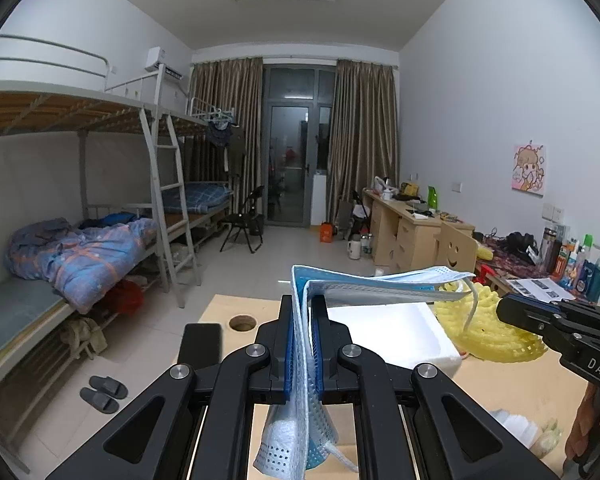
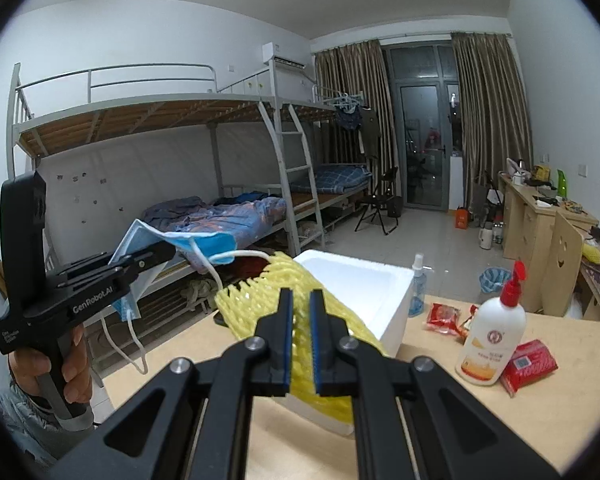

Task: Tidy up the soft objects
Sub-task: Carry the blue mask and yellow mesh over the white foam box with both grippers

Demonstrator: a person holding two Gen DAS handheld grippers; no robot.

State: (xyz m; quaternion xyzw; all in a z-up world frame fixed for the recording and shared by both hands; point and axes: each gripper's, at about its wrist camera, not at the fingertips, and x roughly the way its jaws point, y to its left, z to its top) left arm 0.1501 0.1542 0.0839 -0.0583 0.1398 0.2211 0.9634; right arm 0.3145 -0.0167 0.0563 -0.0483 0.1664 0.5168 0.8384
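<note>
My left gripper is shut on a bundle of light-blue face masks; they fold over the pads, stick out to the right and hang down below the jaws. In the right wrist view the same masks jut from the left gripper, ear loops dangling. My right gripper is shut on a yellow foam net sleeve, held above a white foam box. The left wrist view shows that net at the right gripper, beside the box.
A wooden table carries a white pump bottle with a red top, red packets, and a small spray bottle. A black phone and a round hole sit at the table's left. Bunk beds stand beyond.
</note>
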